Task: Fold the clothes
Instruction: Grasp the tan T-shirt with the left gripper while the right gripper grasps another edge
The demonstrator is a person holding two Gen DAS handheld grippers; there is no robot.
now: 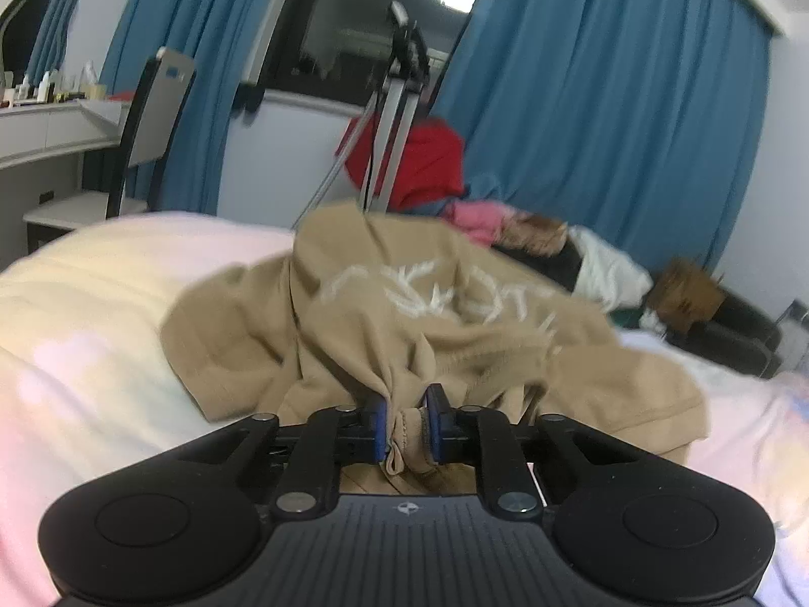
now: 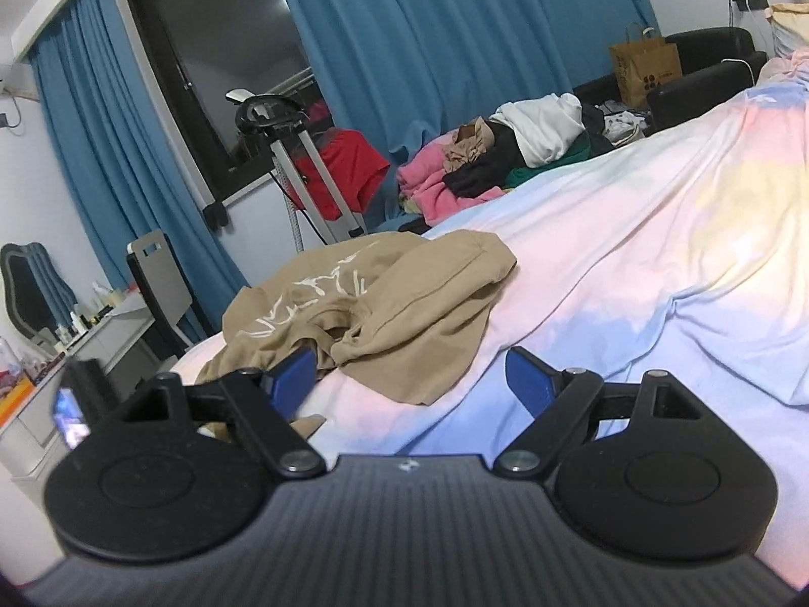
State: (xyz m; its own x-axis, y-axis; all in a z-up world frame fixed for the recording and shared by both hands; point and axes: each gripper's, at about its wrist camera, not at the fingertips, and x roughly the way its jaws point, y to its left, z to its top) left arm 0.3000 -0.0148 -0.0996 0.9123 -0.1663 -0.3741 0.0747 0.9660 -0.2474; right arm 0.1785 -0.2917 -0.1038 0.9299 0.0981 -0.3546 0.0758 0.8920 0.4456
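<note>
A tan T-shirt (image 1: 404,313) with white lettering lies crumpled on the pastel bedsheet (image 1: 101,313). My left gripper (image 1: 408,417) is shut on a bunched hem of that shirt, the cloth pinched between its blue pads. In the right wrist view the same tan T-shirt (image 2: 384,303) lies ahead and to the left. My right gripper (image 2: 409,379) stands open just in front of the shirt's near edge, over the bedsheet (image 2: 632,253); its left blue pad (image 2: 290,379) is beside the cloth, and nothing is between the fingers.
A heap of clothes (image 2: 505,157), pink, black, white and green, lies at the bed's far side. A red garment (image 1: 419,162) hangs on a metal stand (image 1: 389,116). A chair (image 1: 151,121) and dressing table (image 1: 55,126) stand left; a paper bag (image 2: 644,68) sits on a black sofa.
</note>
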